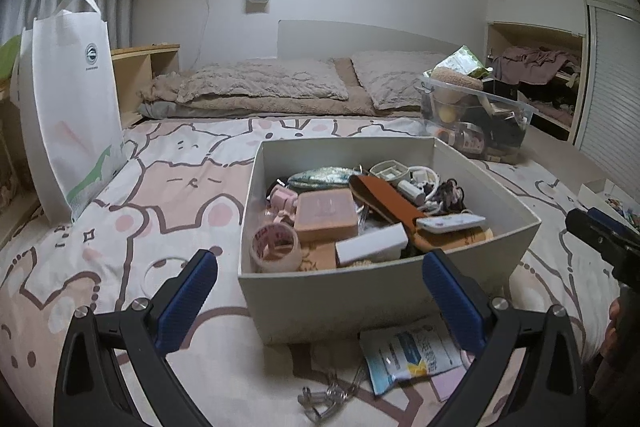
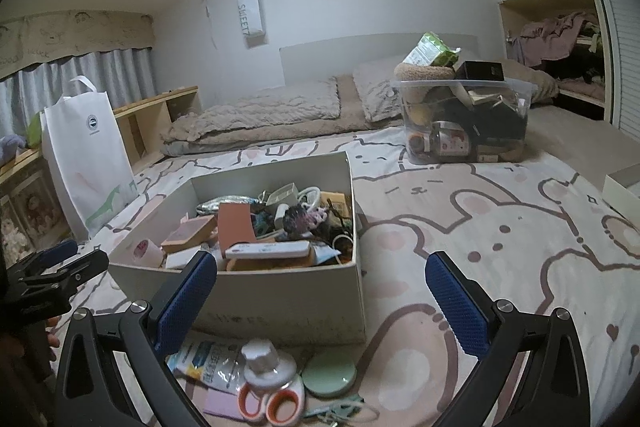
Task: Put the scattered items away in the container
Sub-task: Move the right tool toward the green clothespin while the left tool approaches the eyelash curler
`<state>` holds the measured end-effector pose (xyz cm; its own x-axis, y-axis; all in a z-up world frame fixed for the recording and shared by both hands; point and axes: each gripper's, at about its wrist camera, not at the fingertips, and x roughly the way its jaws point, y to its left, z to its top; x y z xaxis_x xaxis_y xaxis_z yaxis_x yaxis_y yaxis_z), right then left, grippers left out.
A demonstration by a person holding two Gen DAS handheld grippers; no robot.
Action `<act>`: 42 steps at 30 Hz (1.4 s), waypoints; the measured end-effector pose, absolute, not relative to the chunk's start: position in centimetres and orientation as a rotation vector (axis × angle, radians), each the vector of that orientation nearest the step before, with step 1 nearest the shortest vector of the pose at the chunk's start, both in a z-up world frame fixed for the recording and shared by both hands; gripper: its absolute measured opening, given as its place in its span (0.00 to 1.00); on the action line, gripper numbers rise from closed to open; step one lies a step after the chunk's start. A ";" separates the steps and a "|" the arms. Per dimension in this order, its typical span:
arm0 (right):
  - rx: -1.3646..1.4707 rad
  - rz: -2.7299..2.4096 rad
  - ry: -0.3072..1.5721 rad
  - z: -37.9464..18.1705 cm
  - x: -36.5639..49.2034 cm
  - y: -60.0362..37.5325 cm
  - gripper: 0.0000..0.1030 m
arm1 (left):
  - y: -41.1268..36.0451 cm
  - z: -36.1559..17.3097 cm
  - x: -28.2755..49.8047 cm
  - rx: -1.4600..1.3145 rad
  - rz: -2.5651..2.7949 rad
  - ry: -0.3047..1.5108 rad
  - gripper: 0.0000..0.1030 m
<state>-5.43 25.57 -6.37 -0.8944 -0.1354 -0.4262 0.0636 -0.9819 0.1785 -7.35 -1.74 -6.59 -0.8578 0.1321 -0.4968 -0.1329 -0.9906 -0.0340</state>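
Bed (image 2: 500,227); grey container (image 2: 280,291), centre frame, stiff card, nearly full. Loose items at lower centre, against its near wall: blue-white sachet (image 2: 204,357), limp and slick, I would pinch an edge; green round compact (image 2: 329,374), hard, smooth, take across the rim; orange scissors (image 2: 268,403), rigid, grip the handles. I hold left gripper (image 1: 320,291) and right gripper (image 2: 320,291) with jaws released, empty; legible writing: "SWEET" on hanging bag (image 2: 250,17), upper centre.

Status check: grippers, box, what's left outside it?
Left gripper open, empty; right gripper open, empty. Box part-filled. Packet, scissors, green compact on the bedspread in front of it. Nothing blocking.
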 end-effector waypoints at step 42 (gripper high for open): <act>1.078 -2.811 -0.065 -13.5 -2.2 25.1 1.00 | -2.5 -14.7 -5.5 -1.060 2.764 -0.180 1.00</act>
<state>-2.19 25.11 -13.51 -0.7363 -0.1364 -0.6628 0.1058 -0.9906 0.0863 -5.54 -2.52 -14.67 -0.7308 0.2062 -0.6507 -0.1200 -0.9772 -0.1749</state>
